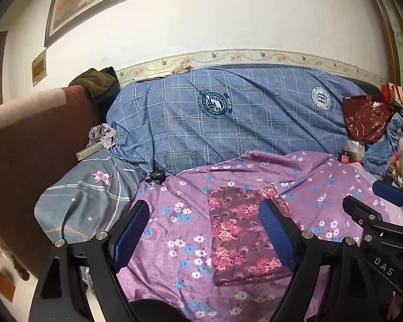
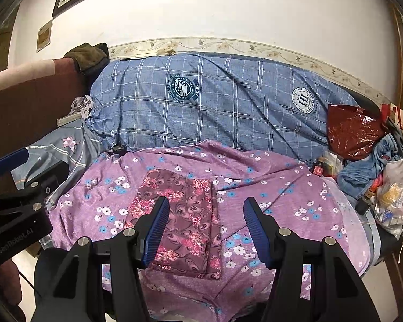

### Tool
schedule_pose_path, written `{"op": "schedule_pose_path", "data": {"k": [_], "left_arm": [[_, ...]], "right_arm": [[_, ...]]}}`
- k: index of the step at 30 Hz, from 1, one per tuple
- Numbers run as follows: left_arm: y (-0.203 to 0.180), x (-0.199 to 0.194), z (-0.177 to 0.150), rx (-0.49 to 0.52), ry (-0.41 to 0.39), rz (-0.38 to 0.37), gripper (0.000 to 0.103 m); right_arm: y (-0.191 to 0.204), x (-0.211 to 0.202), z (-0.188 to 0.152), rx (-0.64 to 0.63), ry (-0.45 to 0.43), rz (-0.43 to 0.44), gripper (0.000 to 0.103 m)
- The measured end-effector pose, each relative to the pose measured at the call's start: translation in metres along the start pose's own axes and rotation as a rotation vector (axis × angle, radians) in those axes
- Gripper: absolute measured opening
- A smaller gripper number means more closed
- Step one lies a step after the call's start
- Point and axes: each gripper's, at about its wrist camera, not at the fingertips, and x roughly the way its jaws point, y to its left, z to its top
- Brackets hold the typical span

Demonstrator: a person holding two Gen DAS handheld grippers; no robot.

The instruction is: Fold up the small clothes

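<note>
Your left gripper (image 1: 205, 230) is held up above the bed, pointing forward and a little down. Its two blue fingers (image 1: 133, 230) are spread wide apart. They hold nothing. Between them you can see the sheet (image 1: 174, 230), purple with little white and blue flowers, and part of the cloth (image 1: 241, 238).

The cloth is dark red with pink flowers. It is folded into a neat, flat rectangle. It lies on the sheet, near the front edge of the bed, and nothing touches it. In the left wrist view its right side sits behind your right-hand finger.

Your right gripper (image 2: 205, 228) is up in the air too, just beside the left one, pointing the same way. Its fingers (image 2: 255, 228) are also wide apart and hold nothing. In this view the cloth (image 2: 185, 220) lies below and partly behind the left finger, and the other finger is over bare sheet.

Each gripper shows at the edge of the other's view, so your two hands are side by side and close together.

Behind the sheet lies a big blue checked quilt (image 2: 215, 102) along the wall. A shiny red bag (image 2: 354, 131) sits at its right end. A grey pillow (image 1: 83, 201) with a pink star is on the left.
</note>
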Motion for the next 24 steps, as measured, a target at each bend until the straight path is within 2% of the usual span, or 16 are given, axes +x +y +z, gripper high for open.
{"op": "schedule_pose_path", "data": {"k": [14,24], "left_arm": [[0.011,0.007,0.01,-0.043,-0.005,-0.042,0.084],[0.016,0.026,0.015,-0.051,0.004,-0.034,0.084]], "right_arm": [[0.01,0.005,0.011,-0.02,-0.001,-0.023,0.059],[0.016,0.019,0.023,-0.034,0.0,-0.03,0.059]]}}
